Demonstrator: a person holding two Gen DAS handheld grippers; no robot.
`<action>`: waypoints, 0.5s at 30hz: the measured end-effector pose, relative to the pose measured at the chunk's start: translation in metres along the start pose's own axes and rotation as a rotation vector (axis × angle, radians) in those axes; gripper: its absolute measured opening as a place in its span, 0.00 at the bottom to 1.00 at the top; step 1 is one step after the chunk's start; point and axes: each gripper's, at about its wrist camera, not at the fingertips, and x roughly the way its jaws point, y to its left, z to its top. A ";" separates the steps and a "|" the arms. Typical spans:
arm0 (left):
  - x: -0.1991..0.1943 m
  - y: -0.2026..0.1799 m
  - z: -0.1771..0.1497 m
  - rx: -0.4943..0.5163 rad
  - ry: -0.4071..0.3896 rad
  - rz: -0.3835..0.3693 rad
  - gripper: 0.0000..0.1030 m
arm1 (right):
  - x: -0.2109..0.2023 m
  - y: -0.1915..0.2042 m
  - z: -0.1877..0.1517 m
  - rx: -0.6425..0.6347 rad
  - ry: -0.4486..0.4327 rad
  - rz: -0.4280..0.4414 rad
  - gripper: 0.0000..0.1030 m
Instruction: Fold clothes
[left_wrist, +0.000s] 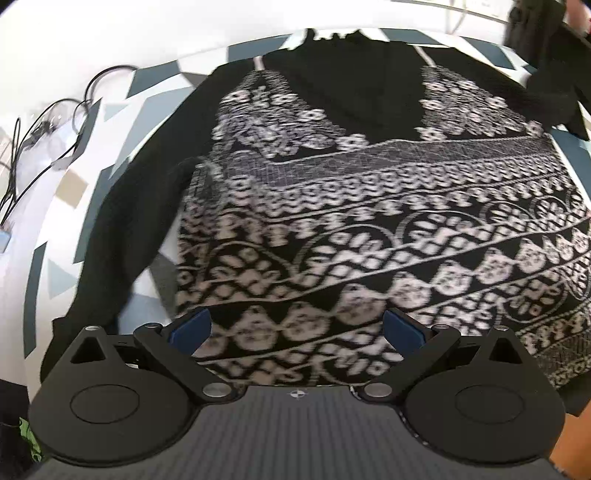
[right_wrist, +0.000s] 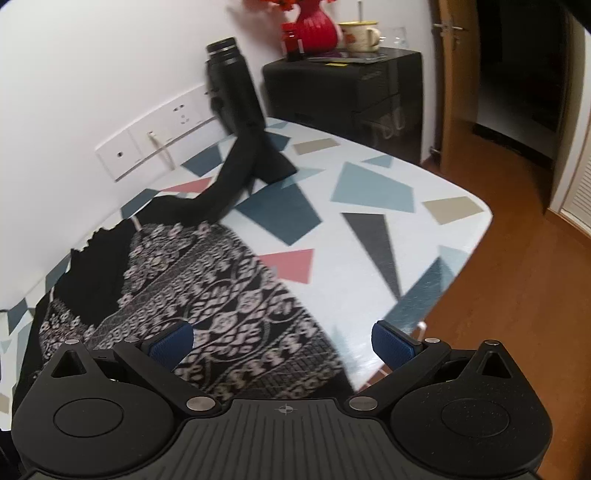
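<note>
A black garment with a white floral and cat pattern (left_wrist: 369, 229) lies spread flat on the table, its plain black neck part at the far end. Its black left sleeve (left_wrist: 122, 206) runs down the left side. In the right wrist view the same garment (right_wrist: 207, 291) fills the lower left, and its black right sleeve (right_wrist: 236, 173) stretches away toward the wall. My left gripper (left_wrist: 297, 330) hovers open over the patterned hem. My right gripper (right_wrist: 282, 341) is open above the garment's right edge, nothing between its blue pads (right_wrist: 391, 345).
The table (right_wrist: 369, 192) is white with coloured geometric shapes, its rounded corner at the right above a wooden floor (right_wrist: 517, 295). A black bottle (right_wrist: 232, 85) stands by the wall sockets. A dark cabinet (right_wrist: 347, 85) holds a red vase and a mug. Cables (left_wrist: 44, 122) lie at the table's left.
</note>
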 end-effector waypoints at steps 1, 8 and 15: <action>0.001 0.005 0.000 -0.003 0.000 0.002 0.98 | 0.000 0.005 -0.001 -0.004 -0.001 0.003 0.99; 0.000 0.029 0.000 0.021 -0.037 -0.022 0.98 | 0.001 0.032 -0.007 -0.013 0.000 0.016 0.99; -0.032 0.038 0.012 0.130 -0.252 -0.089 0.99 | -0.005 0.070 0.016 -0.090 -0.062 0.056 0.99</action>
